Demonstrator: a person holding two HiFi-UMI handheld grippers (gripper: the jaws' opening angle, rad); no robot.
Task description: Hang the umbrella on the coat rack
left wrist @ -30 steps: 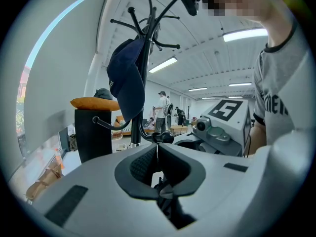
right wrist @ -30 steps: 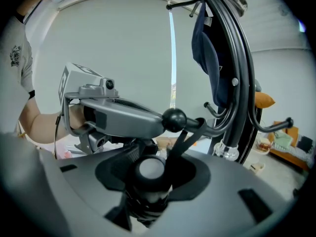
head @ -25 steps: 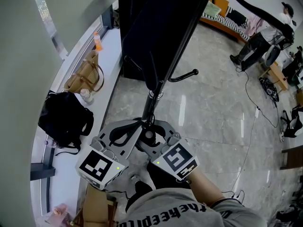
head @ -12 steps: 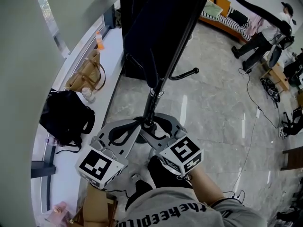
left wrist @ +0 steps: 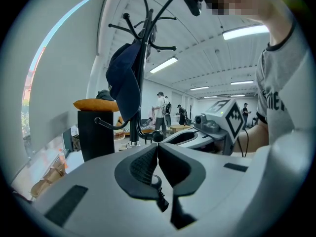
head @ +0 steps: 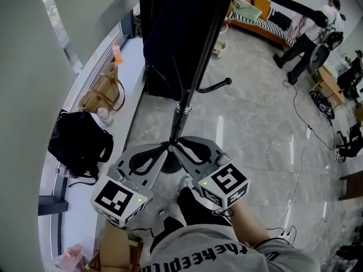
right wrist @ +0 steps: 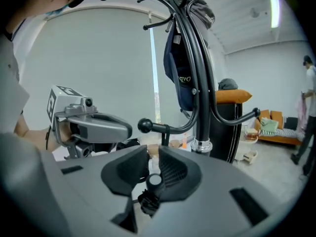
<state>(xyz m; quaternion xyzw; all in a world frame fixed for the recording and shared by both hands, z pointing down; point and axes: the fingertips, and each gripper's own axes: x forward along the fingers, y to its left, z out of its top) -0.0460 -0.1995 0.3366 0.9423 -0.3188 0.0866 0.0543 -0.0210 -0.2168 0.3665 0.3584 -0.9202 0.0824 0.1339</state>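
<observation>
The left gripper (left wrist: 157, 148) and right gripper (right wrist: 152, 152) point nearly level at one coat rack (right wrist: 200, 107), left jaws pressed together, right jaws just closing, nothing between. One thin black strap (right wrist: 166, 135) loops over the rack's near hook (right wrist: 157, 128); the umbrella itself cannot be made out.

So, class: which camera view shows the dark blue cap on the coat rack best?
The left gripper view: the cap hangs unobstructed, in full profile. In the right gripper view the coat rack's arms cross it. The head view, from above, gives only a dark shape.
</observation>
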